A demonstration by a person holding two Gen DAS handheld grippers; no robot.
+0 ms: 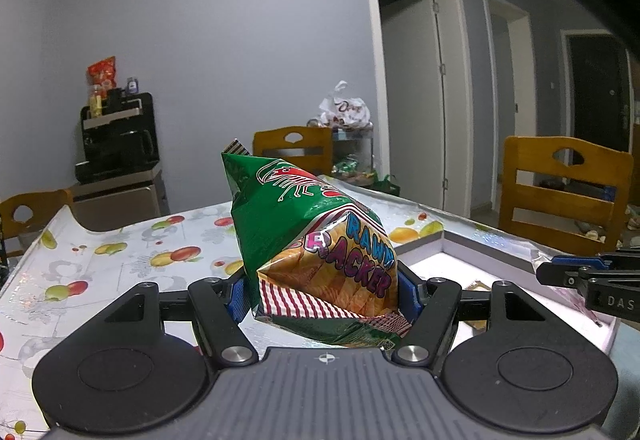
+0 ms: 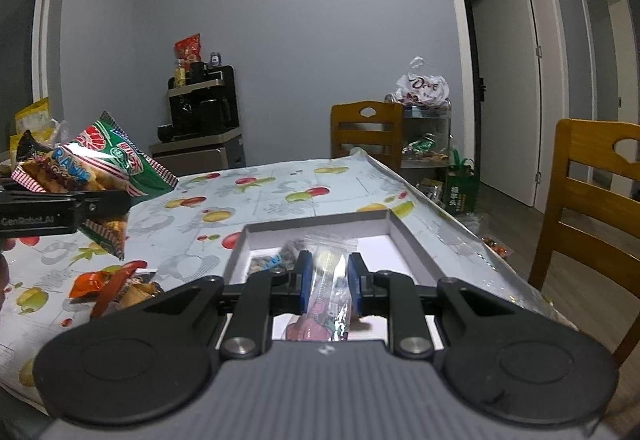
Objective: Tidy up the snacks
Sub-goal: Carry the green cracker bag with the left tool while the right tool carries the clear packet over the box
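My left gripper (image 1: 325, 292) is shut on a green prawn cracker bag (image 1: 316, 240) and holds it above the fruit-print table (image 1: 120, 260); the bag also shows at the left of the right wrist view (image 2: 108, 168). My right gripper (image 2: 329, 280) is shut on a clear plastic snack packet (image 2: 330, 292) over a shallow white box (image 2: 320, 230) that holds a small dark snack packet (image 2: 276, 260). The box also shows in the left wrist view (image 1: 448, 240), with the right gripper (image 1: 576, 272) over it.
Orange and red snack packets (image 2: 116, 284) lie on the table left of the box. Wooden chairs (image 2: 592, 208) stand at the right and far edges. A cart with bags (image 2: 424, 120) and a black appliance cabinet (image 2: 204, 120) stand by the wall.
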